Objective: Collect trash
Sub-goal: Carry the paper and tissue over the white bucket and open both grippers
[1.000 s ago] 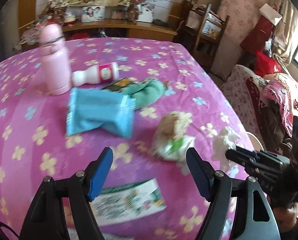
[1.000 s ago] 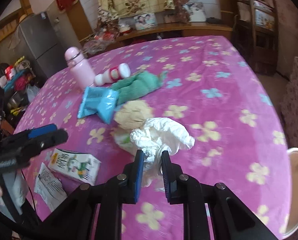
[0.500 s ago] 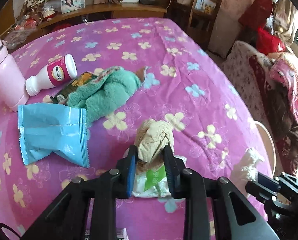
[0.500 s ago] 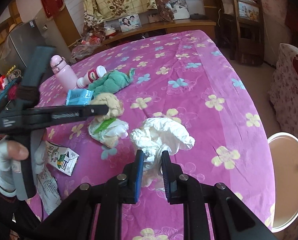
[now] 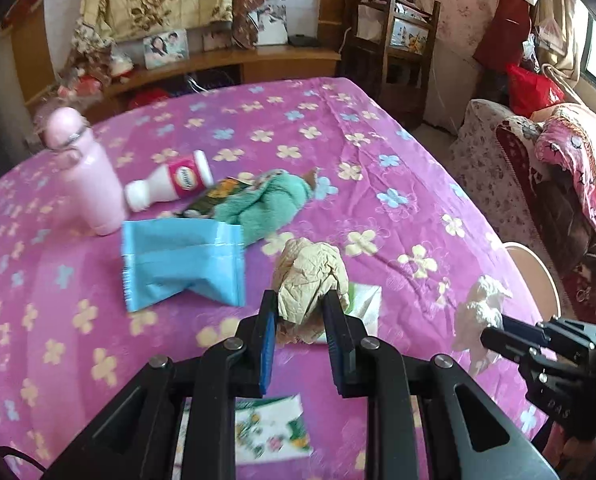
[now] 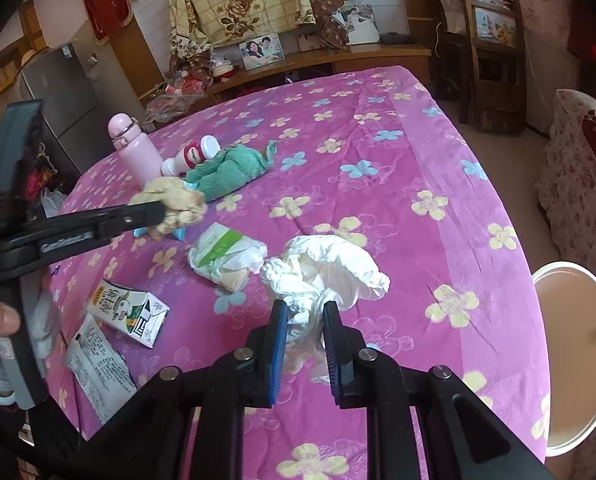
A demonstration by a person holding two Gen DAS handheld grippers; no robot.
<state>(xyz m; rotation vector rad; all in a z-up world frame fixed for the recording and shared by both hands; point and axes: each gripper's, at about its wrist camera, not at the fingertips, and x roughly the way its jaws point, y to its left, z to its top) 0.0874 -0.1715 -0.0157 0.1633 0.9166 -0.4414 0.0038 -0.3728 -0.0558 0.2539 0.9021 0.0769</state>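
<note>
My left gripper is shut on a crumpled beige paper ball and holds it above the purple flowered table; it also shows in the right wrist view. My right gripper is shut on a crumpled white tissue, seen also in the left wrist view. A white-green wrapper lies on the table below the paper ball. A milk carton and a printed leaflet lie at the near left.
A blue packet, a green cloth, a lying white bottle and an upright pink bottle sit farther back. A white round bin stands on the floor off the table's right edge. A sofa is beyond.
My left gripper closed on the beige paper ball and lifted it off the white-green wrapper. My right gripper stays shut on the white tissue and has drawn back slightly.
</note>
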